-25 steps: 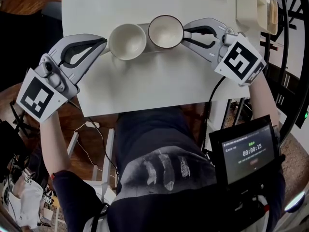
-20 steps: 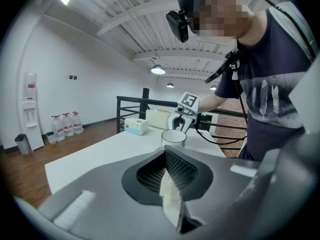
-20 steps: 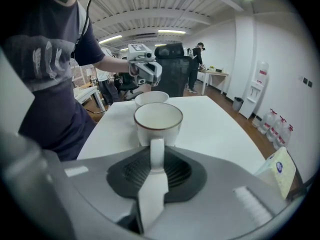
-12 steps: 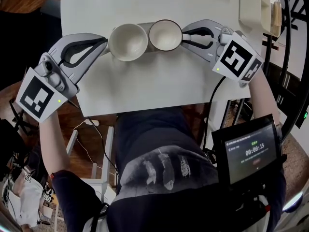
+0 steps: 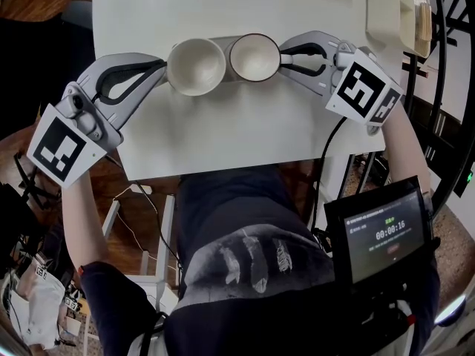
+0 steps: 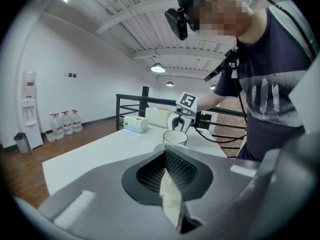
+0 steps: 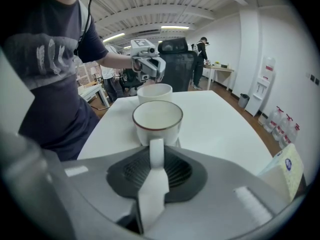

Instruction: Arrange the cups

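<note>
Two cups stand side by side on the white table (image 5: 223, 132). The cream cup (image 5: 196, 65) is on the left, and my left gripper (image 5: 162, 69) is shut on its handle; in the left gripper view a cream piece of it (image 6: 170, 196) is pinched between the jaws. The white cup with a dark rim (image 5: 254, 56) stands right beside it, the two nearly touching. My right gripper (image 5: 283, 55) is shut on that cup's handle (image 7: 156, 154). The right gripper view shows the dark-rimmed cup (image 7: 157, 119) upright, with the cream cup (image 7: 155, 91) behind it.
A tissue box (image 7: 287, 169) lies on the table's far side, also seen as the box (image 6: 136, 124) in the left gripper view. The table's near edge (image 5: 223, 167) runs just in front of the person's body. A black railing (image 6: 130, 101) stands beyond the table.
The right gripper has drawn the dark-rimmed cup slightly nearer to the cream cup and the table's near edge. The left gripper and its cup have stayed put.
</note>
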Demonstrator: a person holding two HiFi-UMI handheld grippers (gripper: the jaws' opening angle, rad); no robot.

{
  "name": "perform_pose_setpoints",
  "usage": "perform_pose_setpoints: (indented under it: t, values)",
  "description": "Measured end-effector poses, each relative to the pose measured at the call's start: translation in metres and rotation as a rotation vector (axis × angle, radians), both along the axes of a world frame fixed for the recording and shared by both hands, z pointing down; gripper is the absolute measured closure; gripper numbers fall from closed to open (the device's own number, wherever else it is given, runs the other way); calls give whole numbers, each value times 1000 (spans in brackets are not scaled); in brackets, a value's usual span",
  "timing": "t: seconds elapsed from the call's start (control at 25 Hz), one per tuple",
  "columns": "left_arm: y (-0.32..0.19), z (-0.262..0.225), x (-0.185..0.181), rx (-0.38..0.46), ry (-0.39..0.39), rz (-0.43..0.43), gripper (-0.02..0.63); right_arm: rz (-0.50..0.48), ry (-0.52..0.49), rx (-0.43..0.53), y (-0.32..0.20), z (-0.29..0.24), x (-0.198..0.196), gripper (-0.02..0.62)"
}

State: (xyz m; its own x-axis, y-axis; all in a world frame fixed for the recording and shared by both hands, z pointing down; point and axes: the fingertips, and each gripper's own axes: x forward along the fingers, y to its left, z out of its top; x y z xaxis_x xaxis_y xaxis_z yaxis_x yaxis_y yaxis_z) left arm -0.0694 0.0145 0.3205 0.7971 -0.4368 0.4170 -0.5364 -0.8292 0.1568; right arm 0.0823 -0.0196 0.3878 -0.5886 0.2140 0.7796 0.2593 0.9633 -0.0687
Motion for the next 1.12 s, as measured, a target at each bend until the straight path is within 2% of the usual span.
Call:
perform_pose_setpoints:
  t: [0.16, 0.4, 0.64, 0.76, 0.96, 1.12]
  values:
    - [-2, -1, 1, 7, -1, 2, 591, 1, -6, 13, -1, 2, 2, 526]
    - [-1, -2, 1, 0, -8, 1, 591, -47, -34, 82, 0, 2, -1, 528]
    - [0, 0, -1, -3, -10, -8, 591, -32, -31, 81, -3, 2, 2, 515]
    - [-1, -1, -1, 3, -8, -8, 591, -30, -27, 73, -5, -3, 3, 462]
    - [-6, -3, -2, 24, -3, -6, 591, -43, -12, 111, -10, -18, 3, 460]
    - [-9, -5, 0, 41, -6, 6, 591, -42, -45, 79, -12, -37, -8, 460]
